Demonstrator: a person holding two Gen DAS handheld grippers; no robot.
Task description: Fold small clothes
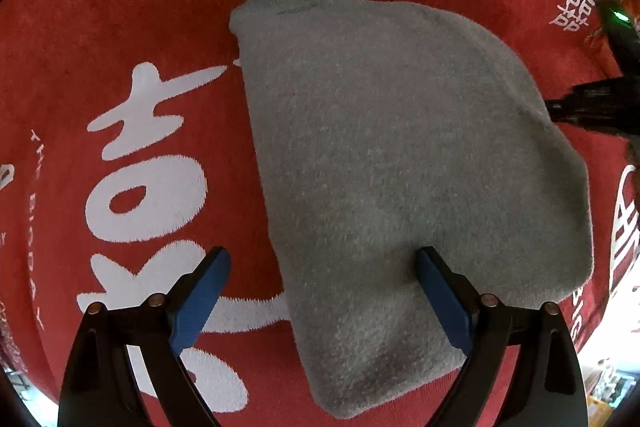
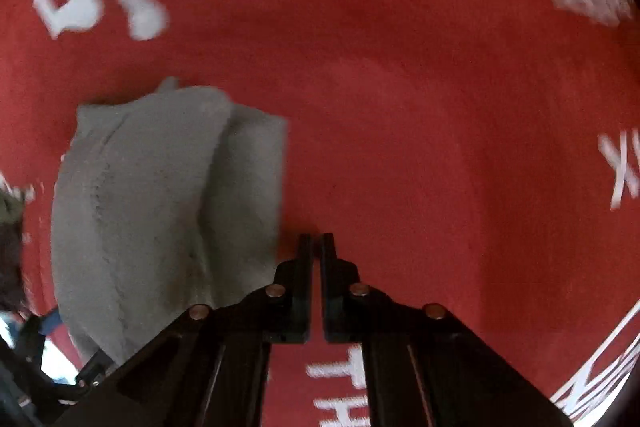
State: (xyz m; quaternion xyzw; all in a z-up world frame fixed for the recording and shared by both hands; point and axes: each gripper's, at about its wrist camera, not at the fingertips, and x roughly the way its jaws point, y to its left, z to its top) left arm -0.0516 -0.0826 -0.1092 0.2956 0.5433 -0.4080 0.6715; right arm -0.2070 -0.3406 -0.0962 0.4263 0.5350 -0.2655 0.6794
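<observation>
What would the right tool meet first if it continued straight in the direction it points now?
Most likely the bare red cloth. The right tool is shut and empty, and the grey garment lies beside it, not ahead. Depth is hard to judge.

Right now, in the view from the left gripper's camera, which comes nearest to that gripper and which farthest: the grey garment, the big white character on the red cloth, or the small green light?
1. Grey garment: between the left gripper fingers.
2. Big white character: to the left, on the red cloth.
3. Green light: far upper right edge.
</observation>
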